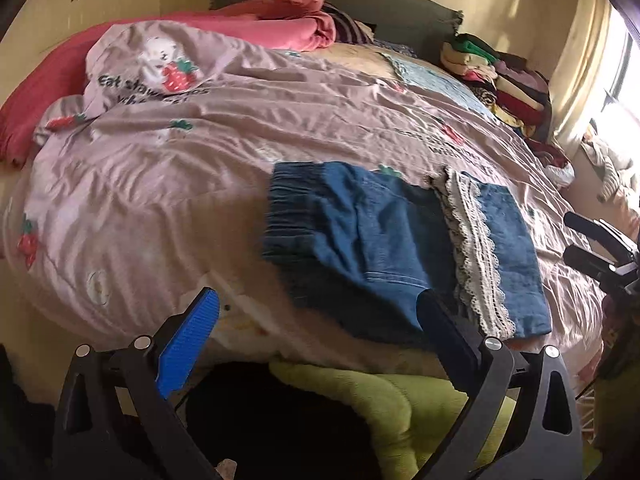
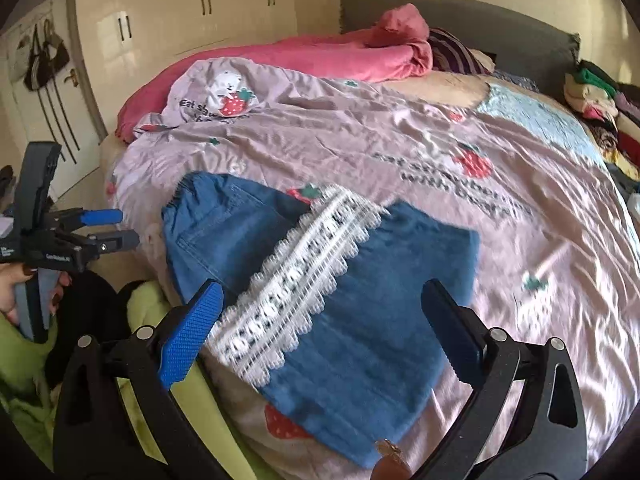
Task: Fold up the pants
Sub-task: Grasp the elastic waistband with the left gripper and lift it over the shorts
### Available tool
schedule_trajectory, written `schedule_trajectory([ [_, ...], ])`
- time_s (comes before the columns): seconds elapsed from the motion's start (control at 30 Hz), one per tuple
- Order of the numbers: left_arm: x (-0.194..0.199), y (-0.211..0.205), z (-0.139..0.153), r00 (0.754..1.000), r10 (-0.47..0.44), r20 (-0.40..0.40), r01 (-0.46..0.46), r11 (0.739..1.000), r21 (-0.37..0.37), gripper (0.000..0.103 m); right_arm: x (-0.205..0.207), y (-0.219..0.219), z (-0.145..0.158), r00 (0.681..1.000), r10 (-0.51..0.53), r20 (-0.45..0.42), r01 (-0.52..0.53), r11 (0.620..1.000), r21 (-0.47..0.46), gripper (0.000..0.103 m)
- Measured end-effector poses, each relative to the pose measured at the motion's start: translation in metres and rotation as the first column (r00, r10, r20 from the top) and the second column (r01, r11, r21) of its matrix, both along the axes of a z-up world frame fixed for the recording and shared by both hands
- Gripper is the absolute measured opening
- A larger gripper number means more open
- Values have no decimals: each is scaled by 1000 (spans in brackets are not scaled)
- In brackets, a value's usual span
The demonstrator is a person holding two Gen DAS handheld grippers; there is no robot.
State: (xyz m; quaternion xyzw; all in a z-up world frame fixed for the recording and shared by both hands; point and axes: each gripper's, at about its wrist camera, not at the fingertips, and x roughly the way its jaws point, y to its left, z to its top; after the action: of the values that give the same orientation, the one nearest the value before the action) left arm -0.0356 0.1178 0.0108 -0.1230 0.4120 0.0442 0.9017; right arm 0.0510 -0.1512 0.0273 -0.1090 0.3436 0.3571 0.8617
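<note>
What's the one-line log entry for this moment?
pants: folded, lace band on top, flat on bed | left tool: open, empty | right tool: open, empty, above pants

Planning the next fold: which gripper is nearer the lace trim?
Right. The right gripper hovers open over the lace trim; the left gripper, also open, sits off the pants' waistband side.

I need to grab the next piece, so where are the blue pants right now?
The blue pants lie folded on the pink strawberry bedspread near the bed's front edge, lace trim on top, just ahead of the open right gripper.
</note>
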Motion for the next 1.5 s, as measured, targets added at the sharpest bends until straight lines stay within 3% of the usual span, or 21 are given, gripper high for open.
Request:
schedule_trajectory([
  [0.33,-1,24,-17,999,36,-19,-37,997,-63,98,14,58,8,994,112,3,-112,994,-18,94],
  [0.57,8,20,-32,999,14,-34,-17,995,-99,98,31,108,3,978,205,-25,-206,978,-43,94],
  [0.8,22,16,-45,1000,-17,-23,11,972,-235,96,51,156,-5,953,297,-65,-302,950,-80,94],
  [0.83,25,14,-45,1000,-22,-19,17,971,-240,92,53,161,-8,949,307,-73,-312,946,-88,94],
  [0.87,27,12,-45,999,-36,-12,32,970,-242,81,55,166,-10,944,318,-82,-325,941,-94,94],
  [0.97,37,14,-55,998,-45,-34,34,962,-269,60,59,183,-18,933,343,-114,-355,928,-116,94],
  [1.03,41,15,-67,997,-53,-53,35,955,-295,53,59,193,-23,925,361,-120,-375,918,-131,94],
  [1.3,40,19,-80,997,-68,-28,55,943,-327,52,63,228,-49,896,401,-192,-431,889,-155,94],
  [1.37,41,19,-80,997,-69,-26,56,943,-328,52,64,235,-58,879,416,-232,-456,877,-153,87],
  [1.5,40,21,-80,997,-67,-23,56,942,-330,54,65,243,-73,849,447,-282,-496,858,-132,54],
])
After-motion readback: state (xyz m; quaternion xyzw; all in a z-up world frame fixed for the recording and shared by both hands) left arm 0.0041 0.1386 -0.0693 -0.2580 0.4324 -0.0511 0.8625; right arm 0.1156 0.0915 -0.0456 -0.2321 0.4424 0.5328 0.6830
